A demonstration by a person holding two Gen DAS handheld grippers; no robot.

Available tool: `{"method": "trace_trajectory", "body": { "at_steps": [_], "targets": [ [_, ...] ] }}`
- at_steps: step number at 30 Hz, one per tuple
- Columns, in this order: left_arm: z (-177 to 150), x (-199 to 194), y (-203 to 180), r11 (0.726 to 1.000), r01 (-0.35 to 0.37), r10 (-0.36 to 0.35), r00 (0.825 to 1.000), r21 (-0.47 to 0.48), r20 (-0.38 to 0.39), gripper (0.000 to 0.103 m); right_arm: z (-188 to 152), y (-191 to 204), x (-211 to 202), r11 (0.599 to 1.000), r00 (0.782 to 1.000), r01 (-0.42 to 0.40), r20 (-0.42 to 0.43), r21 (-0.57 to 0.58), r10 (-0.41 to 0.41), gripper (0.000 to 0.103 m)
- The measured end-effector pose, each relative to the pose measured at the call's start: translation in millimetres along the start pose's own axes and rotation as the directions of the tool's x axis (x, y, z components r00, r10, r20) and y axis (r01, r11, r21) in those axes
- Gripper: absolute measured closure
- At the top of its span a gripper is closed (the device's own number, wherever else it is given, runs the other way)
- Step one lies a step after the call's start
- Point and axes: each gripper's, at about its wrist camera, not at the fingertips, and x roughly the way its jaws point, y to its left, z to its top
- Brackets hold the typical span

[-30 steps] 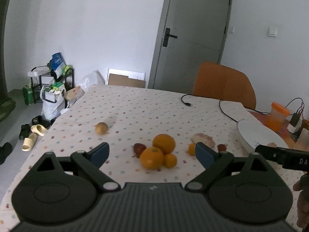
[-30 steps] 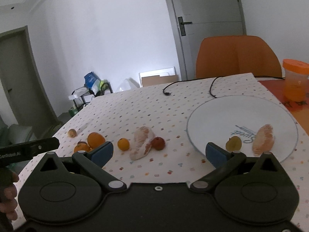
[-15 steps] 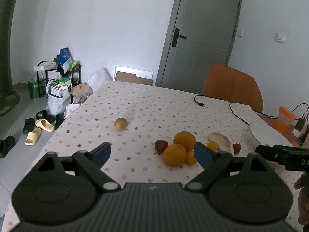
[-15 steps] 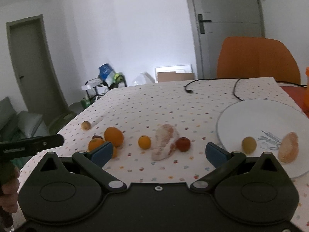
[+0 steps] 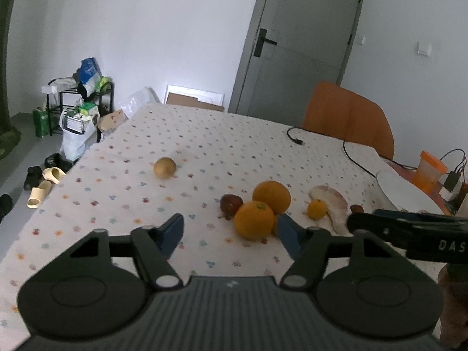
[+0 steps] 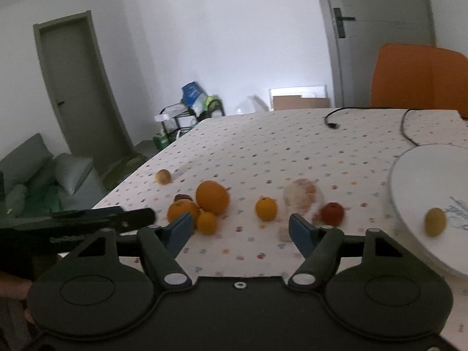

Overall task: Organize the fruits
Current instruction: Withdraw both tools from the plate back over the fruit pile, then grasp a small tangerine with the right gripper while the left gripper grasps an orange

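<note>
- Left gripper (image 5: 229,230) gapes wide, empty; its right finger hides part of the oranges (image 5: 254,220) just ahead.
- Right gripper (image 6: 239,228) likewise spread, empty; blurred pomelo segment (image 6: 302,194) beyond, plate (image 6: 409,175) cut off right.

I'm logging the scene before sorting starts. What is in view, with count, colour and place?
large oranges: two, orange, touching, left in the table cluster
small oranges: two, orange, one by the large pair, one beside the pomelo
pomelo piece: one, pale pink, mid-table
red fruit: one, right of the pomelo
dark red fruit: one, left of the oranges
tan fruit: one, apart, far left
yellow-green fruit: one, on the plate
plate: one, white, table's right
cable: one, black, far side
cup: one, orange, beyond the plate
chair: one, orange, behind the table
left gripper: open, blue fingers
right gripper: open, blue fingers
</note>
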Motion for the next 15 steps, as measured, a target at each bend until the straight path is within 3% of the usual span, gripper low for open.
{"method": "trace_trajectory", "body": {
  "at_steps": [8, 13, 15],
  "targets": [
    [-0.7, 20.4, -7.8, 1.0, 0.019, -0.019, 0.999, -0.009, -0.029, 0.044, 0.1, -6.2, 12.6, 1.0, 0.999, -0.008, -0.031, 0.022, 0.008, 0.055],
    [-1.4, 35.1, -13.0, 0.999, 0.03, -0.031, 0.999, -0.021, -0.045, 0.05, -1.1, -12.3, 13.7, 0.999, 0.999, -0.012, -0.044, 0.031, 0.013, 0.057],
    [-2.6, 40.2, -13.9, 0.999, 0.046, -0.047, 0.997, -0.03, -0.053, 0.066, -0.9, -12.6, 15.0, 0.999, 0.999, -0.015, -0.046, 0.029, 0.016, 0.057]
  ]
}}
